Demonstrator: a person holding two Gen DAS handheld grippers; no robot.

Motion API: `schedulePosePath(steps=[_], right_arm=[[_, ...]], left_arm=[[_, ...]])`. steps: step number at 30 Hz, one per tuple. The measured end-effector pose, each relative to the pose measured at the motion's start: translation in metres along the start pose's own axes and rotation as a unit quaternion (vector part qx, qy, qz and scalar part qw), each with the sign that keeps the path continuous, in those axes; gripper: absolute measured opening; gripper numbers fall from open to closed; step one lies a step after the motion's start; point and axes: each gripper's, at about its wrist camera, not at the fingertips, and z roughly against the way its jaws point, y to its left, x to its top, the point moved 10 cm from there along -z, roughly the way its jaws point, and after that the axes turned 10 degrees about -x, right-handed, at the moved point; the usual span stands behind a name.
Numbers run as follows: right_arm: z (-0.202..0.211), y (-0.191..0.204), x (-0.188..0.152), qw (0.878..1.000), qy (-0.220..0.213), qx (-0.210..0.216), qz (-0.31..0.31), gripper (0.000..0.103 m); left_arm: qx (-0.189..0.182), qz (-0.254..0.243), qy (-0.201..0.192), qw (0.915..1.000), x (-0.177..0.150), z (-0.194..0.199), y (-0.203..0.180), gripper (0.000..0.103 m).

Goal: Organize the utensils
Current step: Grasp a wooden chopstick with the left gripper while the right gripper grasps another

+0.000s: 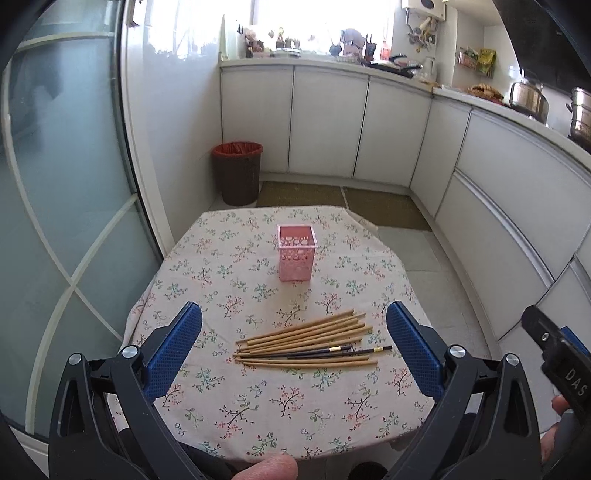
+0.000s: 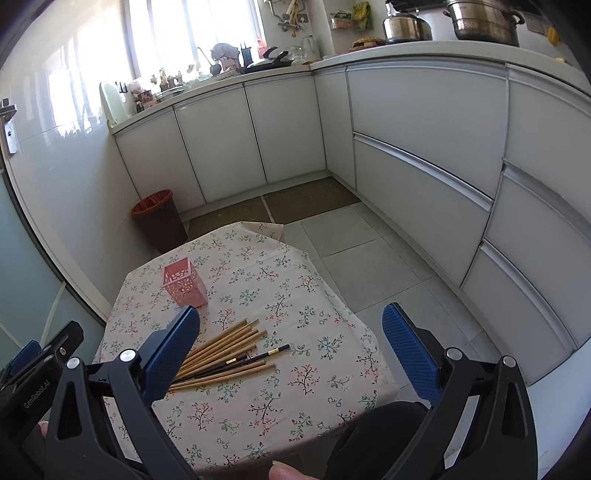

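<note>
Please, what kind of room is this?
Most likely a home kitchen: white cabinets under a countertop, steel pots on it, and a small table with a floral cloth holding chopsticks.

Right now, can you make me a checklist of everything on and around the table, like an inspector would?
Surface: small table under a floral tablecloth, lying flat, one far corner folded up.
Job's things: pile of bamboo chopsticks with two dark chopsticks mixed in, lying loose on the cloth; pink holder upright beyond them, apart from the pile, looks empty.
Clutter: nothing seen on the table.
Grippers: left gripper open, above the near side of the pile, holding nothing; right gripper open, to the right of the pile, holding nothing.
Cables: nothing seen.
Surroundings: brown bin with red liner on the floor, white cabinets, metal pots on the counter.
</note>
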Motion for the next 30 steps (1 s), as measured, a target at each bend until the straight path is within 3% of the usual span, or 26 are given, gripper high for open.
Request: schedulePosePath(steps=[2, 5, 7, 10, 11, 17, 21, 23, 26, 28, 30], right_arm=[[-0.015, -0.006, -0.004, 1.0, 0.024, -0.001, -0.012, 0.096], [-0.044, -0.016, -0.015, 0.996, 0.077, 0.004, -0.039, 0.096], [-0.066, -0.022, -0.024, 0.993, 0.109, 0.005, -0.051, 0.096], [-0.097, -0.027, -0.04, 0.983, 0.165, 0.017, -0.073, 0.096], [-0.106, -0.029, -0.045, 0.98, 0.182, 0.022, -0.079, 0.096], [-0.155, -0.035, -0.074, 0.961, 0.253, 0.03, -0.107, 0.096], [-0.182, -0.033, -0.092, 0.949, 0.293, 0.034, -0.109, 0.096], [-0.193, -0.034, -0.1, 0.943, 0.311, 0.034, -0.114, 0.096], [-0.206, -0.034, -0.109, 0.931, 0.338, 0.041, -0.131, 0.096], [-0.213, -0.029, -0.114, 0.924, 0.354, 0.05, -0.137, 0.096], [-0.217, -0.023, -0.118, 0.919, 0.366, 0.055, -0.132, 0.096]], left_arm=[[-0.009, -0.01, 0.048, 0.9987, -0.01, -0.029, 0.001, 0.096], [-0.045, -0.031, 0.127, 0.9904, -0.03, -0.075, -0.007, 0.096], [-0.077, -0.054, 0.184, 0.9785, -0.048, -0.106, -0.018, 0.096], [-0.111, -0.102, 0.285, 0.9465, -0.085, -0.154, -0.035, 0.096], [-0.109, -0.115, 0.301, 0.9405, -0.092, -0.166, -0.038, 0.096], [-0.104, -0.174, 0.375, 0.9044, -0.103, -0.23, -0.054, 0.095], [-0.102, -0.16, 0.407, 0.8938, -0.093, -0.278, -0.058, 0.094], [-0.102, -0.156, 0.422, 0.887, -0.091, -0.295, -0.06, 0.087], [-0.1, -0.172, 0.44, 0.8758, -0.091, -0.314, -0.06, 0.062], [-0.09, -0.179, 0.442, 0.8743, -0.089, -0.325, -0.054, 0.048], [-0.09, -0.175, 0.445, 0.8739, -0.086, -0.336, -0.049, 0.042]])
